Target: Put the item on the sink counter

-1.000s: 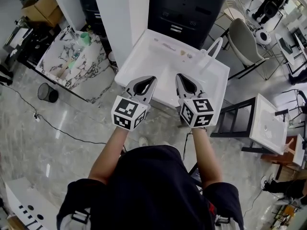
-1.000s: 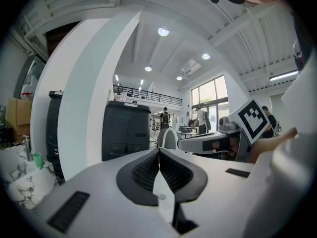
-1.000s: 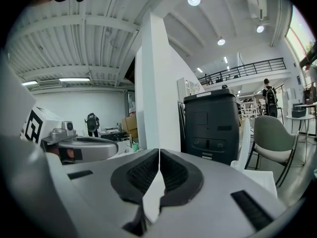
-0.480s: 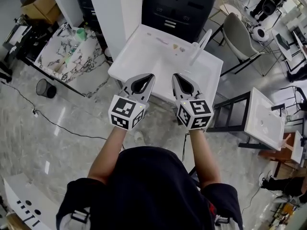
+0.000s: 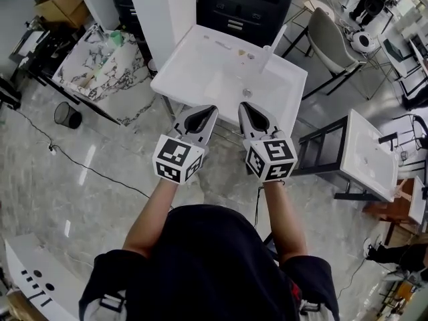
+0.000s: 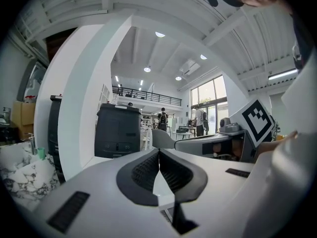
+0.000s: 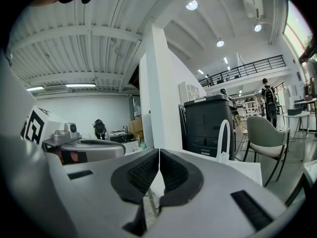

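Observation:
A white sink unit (image 5: 200,72) with a basin and a white faucet (image 5: 273,45) stands ahead of me. Two small items, a pale one (image 5: 224,44) and a brownish one (image 5: 251,55), lie on its far counter edge. My left gripper (image 5: 211,110) and right gripper (image 5: 243,107) are held side by side just short of the sink's front edge. Both are shut with nothing between the jaws. In the left gripper view the left gripper (image 6: 159,152) has its pads pressed together. The right gripper (image 7: 158,152) looks the same, with the faucet (image 7: 225,138) beyond it.
A marble-topped table (image 5: 100,72) and a black wastebasket (image 5: 67,116) stand at the left. A black cabinet (image 5: 247,5) and a white column (image 5: 160,12) are behind the sink. A chair (image 5: 328,39) and a second white basin (image 5: 368,156) on a black frame are at the right.
The sink has drawn away from the gripper tips, which earlier overlapped its front edge. Both grippers stay shut and side by side.

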Available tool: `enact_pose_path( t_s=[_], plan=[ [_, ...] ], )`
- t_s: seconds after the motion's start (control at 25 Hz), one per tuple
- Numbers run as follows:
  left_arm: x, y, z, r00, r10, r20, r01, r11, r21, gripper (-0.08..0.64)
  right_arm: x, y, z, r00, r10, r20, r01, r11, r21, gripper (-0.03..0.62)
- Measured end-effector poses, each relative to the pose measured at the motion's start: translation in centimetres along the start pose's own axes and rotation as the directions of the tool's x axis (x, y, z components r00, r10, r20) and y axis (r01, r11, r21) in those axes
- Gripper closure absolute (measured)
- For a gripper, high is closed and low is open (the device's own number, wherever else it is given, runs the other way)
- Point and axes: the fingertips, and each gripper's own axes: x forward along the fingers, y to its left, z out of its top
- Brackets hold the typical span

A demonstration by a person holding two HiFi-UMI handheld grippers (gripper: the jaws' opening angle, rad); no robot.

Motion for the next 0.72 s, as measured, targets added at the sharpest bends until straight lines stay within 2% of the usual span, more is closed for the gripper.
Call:
enact_pose_path(
  t_s=[0.16, 0.72],
  plan=[
    [-1.5, -2.0, -0.2, 1.000, 0.002, 0.005, -0.002, 1.000, -0.015, 0.546, -2.2, 1.0, -0.4, 1.000, 0.007, 0.005, -0.006, 1.000, -0.005, 0.557],
    [-4.9, -7.1, -0.2, 1.000, 0.015, 0.025, -0.016, 1.000, 0.011, 0.546, -6.9, 3.2, -0.5, 0.999, 0.042, 0.030, -0.041, 0.999, -0.025, 0.557]
  ],
)
